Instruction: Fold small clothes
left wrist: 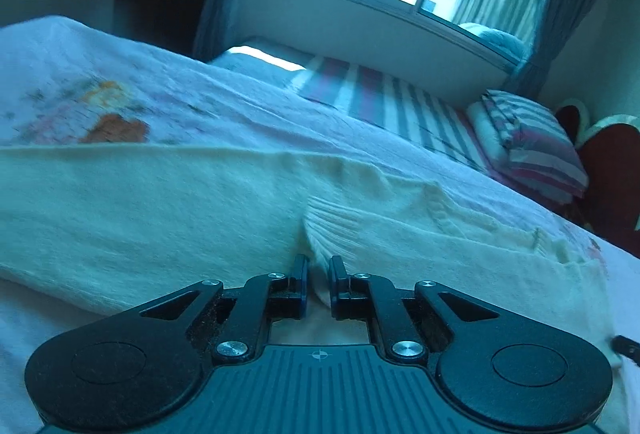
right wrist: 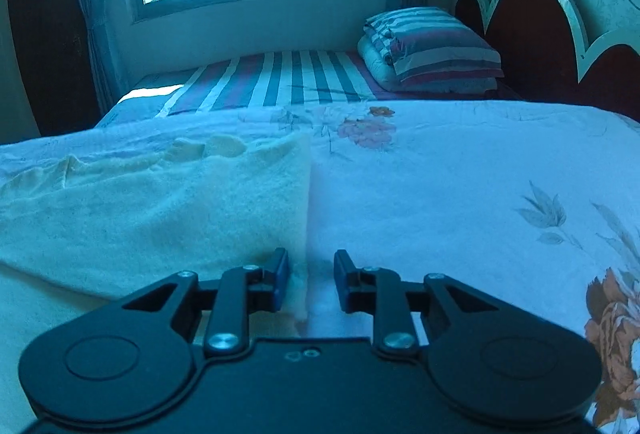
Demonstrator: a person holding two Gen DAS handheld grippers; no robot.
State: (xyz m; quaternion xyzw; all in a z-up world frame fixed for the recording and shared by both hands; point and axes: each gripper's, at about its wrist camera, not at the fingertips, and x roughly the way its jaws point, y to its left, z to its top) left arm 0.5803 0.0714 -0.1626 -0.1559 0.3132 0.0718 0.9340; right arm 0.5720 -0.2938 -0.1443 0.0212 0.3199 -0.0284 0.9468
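A cream knit sweater lies spread on the floral sheet, filling the middle and lower left of the left wrist view and the left half of the right wrist view. The left gripper sits low in the centre of its frame with its jaws narrowed on the ribbed cuff, whose knit runs down between the tips; it looks pinched, though the contact itself is hard to make out. The right gripper has its jaws parted, straddling the sweater's straight side edge low in the centre; nothing is clamped, as far as can be seen. The sweater seems partly arranged: the right edge runs clean and straight, and a sleeve appears laid across the body, with rumpled knit toward the middle right of the left view. My judgement is that folding is at an early-to-middle stage; the body has yet to be doubled over and squared.
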